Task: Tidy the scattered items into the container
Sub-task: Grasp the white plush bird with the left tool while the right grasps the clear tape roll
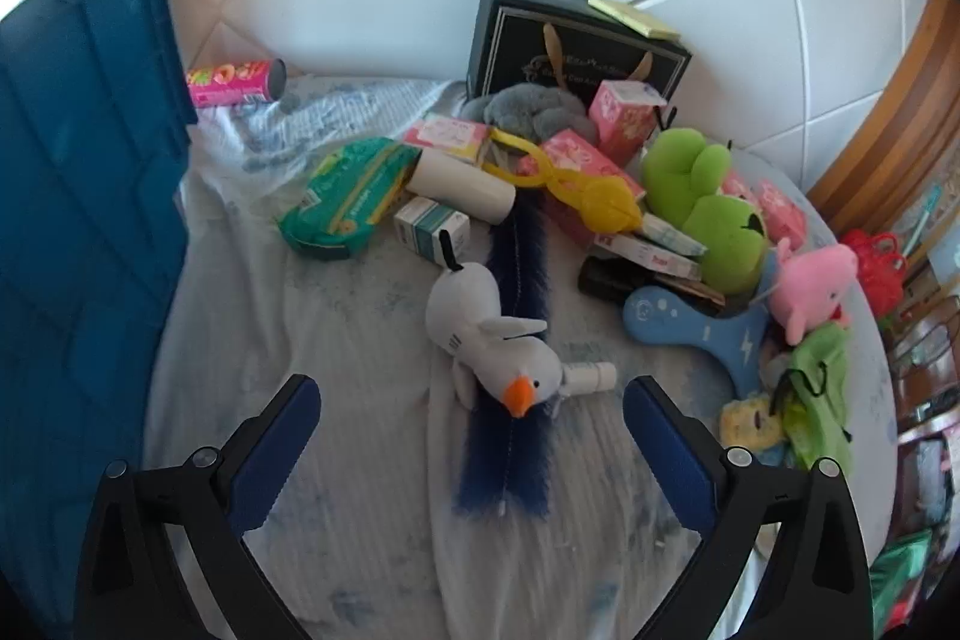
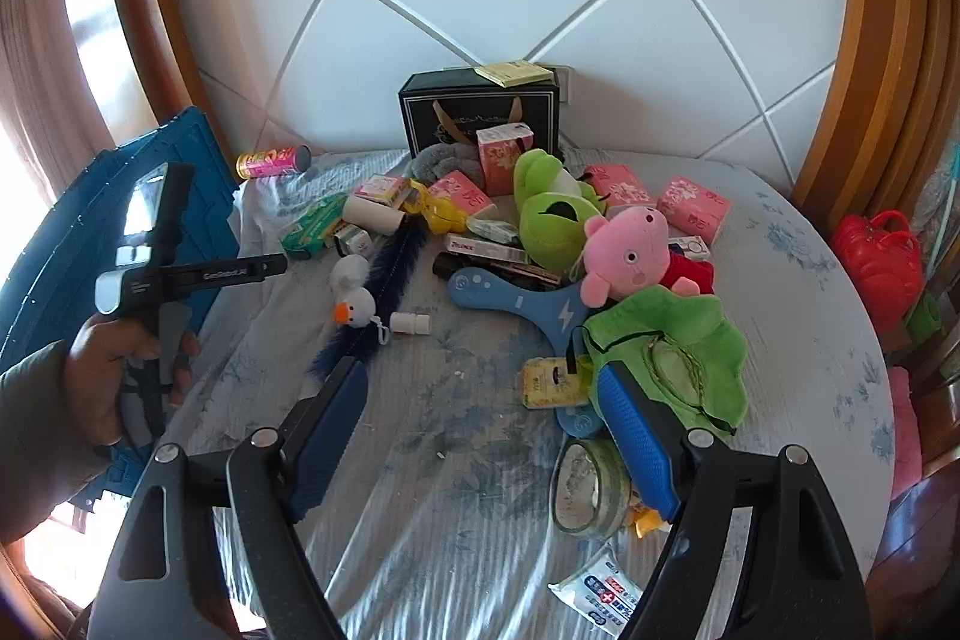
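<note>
Your left claw (image 1: 471, 397) stands wide open and holds nothing; the white plush bird (image 1: 489, 340) with the orange beak lies directly ahead of it on the bed (image 1: 336, 520), framed between the two blue pads (image 1: 273, 454). The bird's long axis runs roughly away from you, beak nearest the claw, tail end toward the clutter. It rests across a dark blue furry strip (image 1: 510, 472) (a feather-like toy, it appears), with a small white bottle (image 1: 591, 376) just beside its head on the right.

Your right claw (image 2: 480, 436) is likewise open and empty. It points at bare sheet, with a green cloth hat (image 2: 672, 352) touching or just behind its right pad and a roll of tape (image 2: 591, 484) near that same pad. The bird sits well off to its left.

The blue container (image 1: 78, 196) stands at the left edge of the bed, on the left claw's side.

Judgement: the left hand (image 2: 111, 376) is the nearer to both bird and container. The pads lie to either side of the bird's length, so a closure across the body suits; take care not to gather the furry strip beneath it.
</note>
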